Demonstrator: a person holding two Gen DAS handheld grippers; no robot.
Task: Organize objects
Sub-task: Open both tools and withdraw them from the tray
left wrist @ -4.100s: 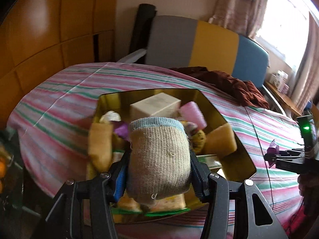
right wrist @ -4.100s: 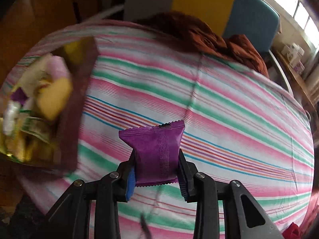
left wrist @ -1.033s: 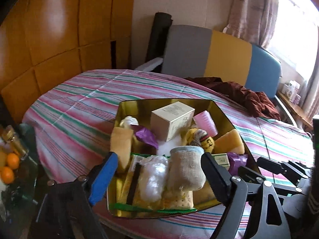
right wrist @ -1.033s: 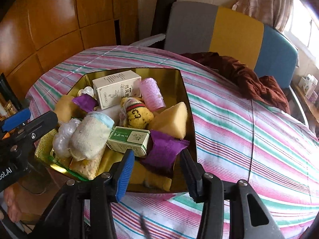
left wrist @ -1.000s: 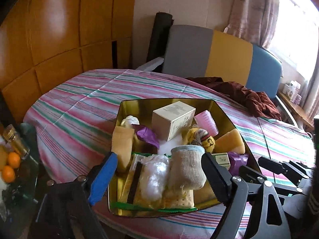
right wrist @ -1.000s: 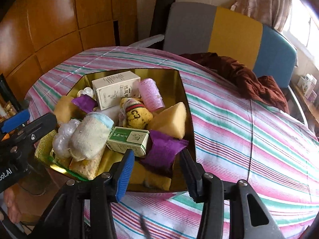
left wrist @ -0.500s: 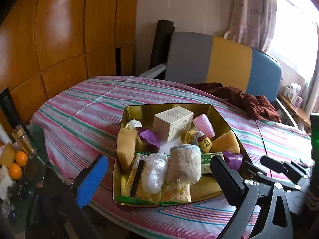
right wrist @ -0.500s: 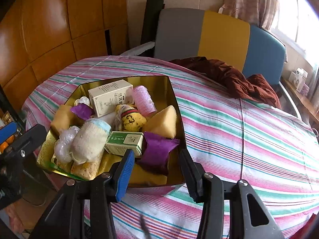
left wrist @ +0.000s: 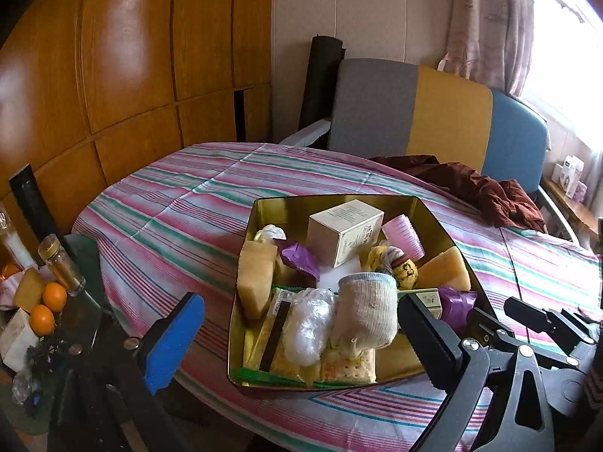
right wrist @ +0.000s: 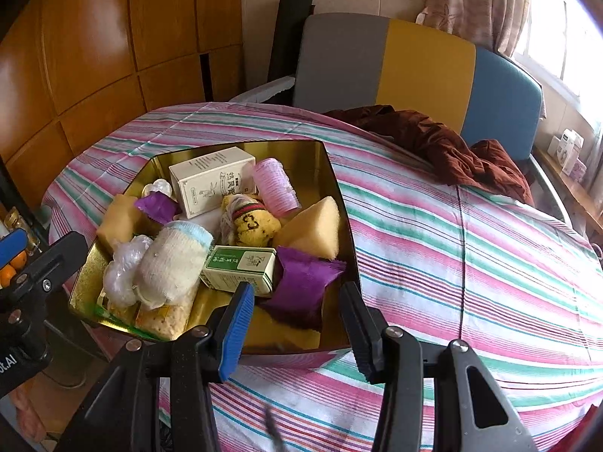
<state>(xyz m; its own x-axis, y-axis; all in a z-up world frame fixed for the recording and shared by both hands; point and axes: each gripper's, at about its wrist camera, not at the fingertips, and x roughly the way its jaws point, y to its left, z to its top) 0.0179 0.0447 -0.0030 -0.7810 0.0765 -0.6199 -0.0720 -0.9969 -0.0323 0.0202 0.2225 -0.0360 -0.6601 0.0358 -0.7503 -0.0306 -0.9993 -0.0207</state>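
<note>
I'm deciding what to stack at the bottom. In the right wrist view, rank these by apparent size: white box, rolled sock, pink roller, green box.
1. white box and rolled sock, too alike to separate; the sock lies nearer the camera
2. green box
3. pink roller, farther back, so unsure

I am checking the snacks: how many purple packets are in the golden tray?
2. One purple packet lies at the near right corner beside the green box; the other lies at the far left. More may be hidden underneath.
</note>
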